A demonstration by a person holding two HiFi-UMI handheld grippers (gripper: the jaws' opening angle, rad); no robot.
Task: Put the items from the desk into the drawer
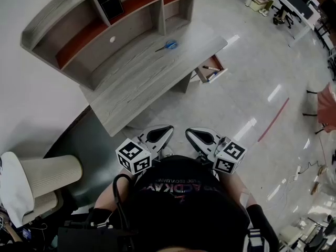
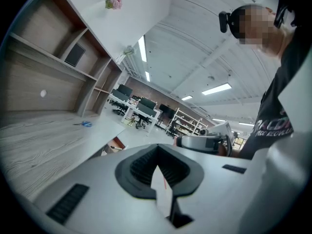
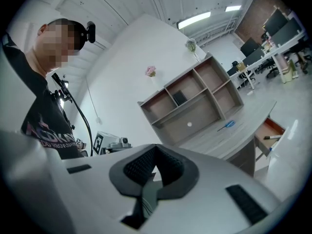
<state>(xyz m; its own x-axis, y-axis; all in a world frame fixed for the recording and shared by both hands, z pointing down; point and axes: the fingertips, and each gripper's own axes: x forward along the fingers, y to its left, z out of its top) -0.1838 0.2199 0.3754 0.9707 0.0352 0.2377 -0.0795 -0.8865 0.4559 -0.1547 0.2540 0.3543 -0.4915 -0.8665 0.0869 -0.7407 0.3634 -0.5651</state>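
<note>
- At lower centre-left of the head view, our left gripper sits by the chest, jaws pressed together on nothing.
- Up-frame from it, well apart, the blue scissors lie on the desk, blades pointing left, handles toward the open drawer.
- Lower centre-right, our right gripper is likewise closed and empty; we judge the left slightly nearer the scissors.

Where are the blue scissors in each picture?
Head view: scissors at upper middle, on the desk.
Left gripper view: small, at middle left.
Right gripper view: right of middle.
Shared landmark: the open drawer at the desk's end near the scissors.
</note>
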